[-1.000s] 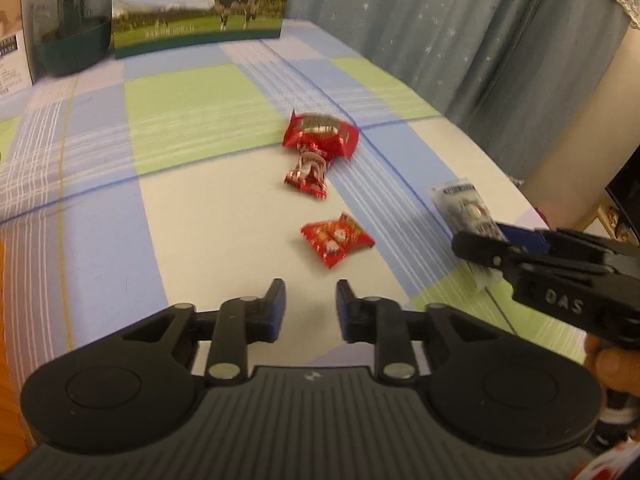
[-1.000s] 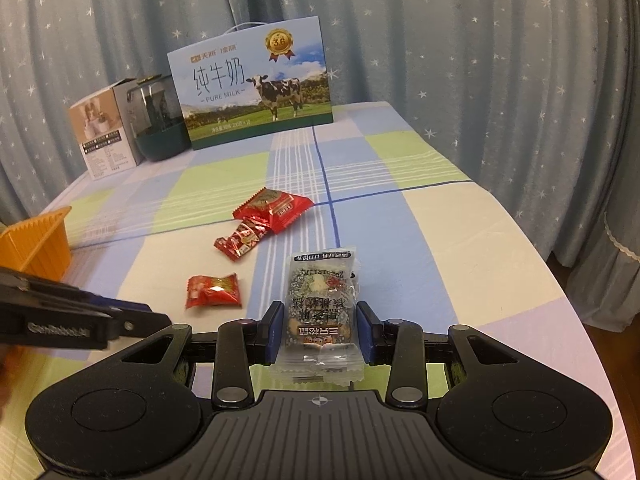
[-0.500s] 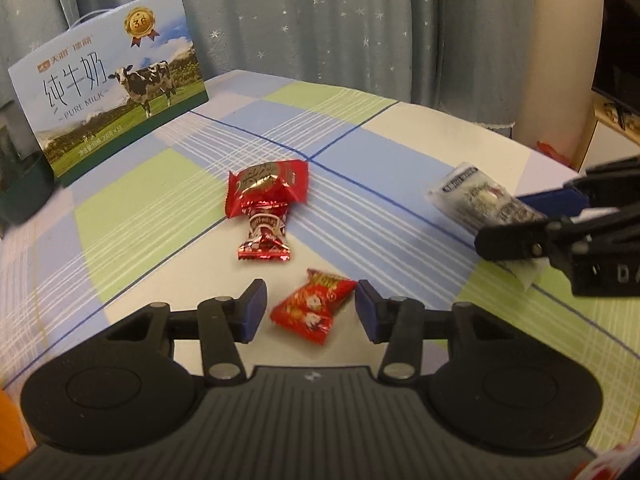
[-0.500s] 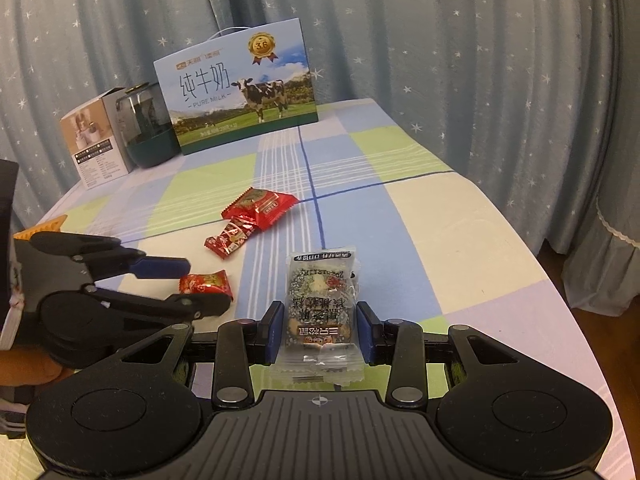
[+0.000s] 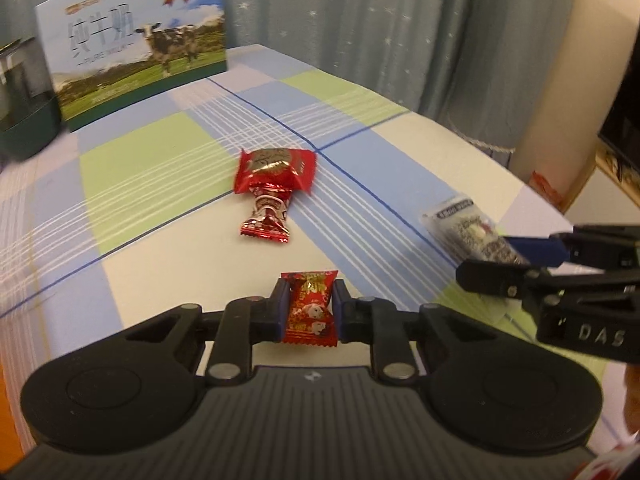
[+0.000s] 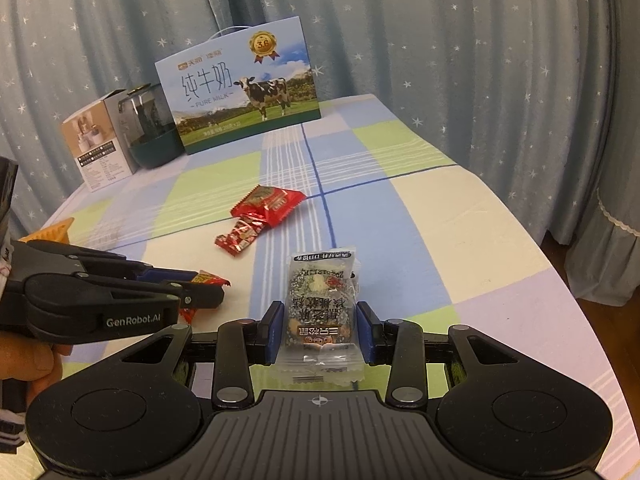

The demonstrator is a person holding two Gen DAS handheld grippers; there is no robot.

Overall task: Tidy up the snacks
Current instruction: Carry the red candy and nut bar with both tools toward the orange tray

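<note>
Right now the small red foil-wrapped candy [image 5: 309,307] sits pinched betw. the blue pads of the left gripper [image 5: 308,307], which is closed down to the candy's width; it's low over the cream patch of the checked blue-green-cream tablecloth [image 5: 140,168], can't tell if it still touches. From the right wrist view only its red tips [image 6: 209,279] poke past the left gripper [image 6: 200,294]. The clear-plastic packet w/ dark seeded snack & printed label [image 6: 322,312] is flanked by the blue pads of the right gripper [image 6: 322,330], about half closed; pads at the packet's edges, looks gripped. Same packet [image 5: 468,228] shows at the right gripper [image 5: 516,258] in the left wrist view, near the table's right edge. Further out, 2 more red wrappers lie touching mid-table: a bigger red pillow pack w/ gold print [image 5: 276,170] & a narrow red-silver foil pack [image 5: 268,216]. At the far edge stand a blue milk carton box w/ cow picture [image 6: 240,88], a dark green container [image 6: 150,132] & a beige cardboard box [image 6: 100,144]. An orange basket corner [image 6: 52,231] peeks at left.
</note>
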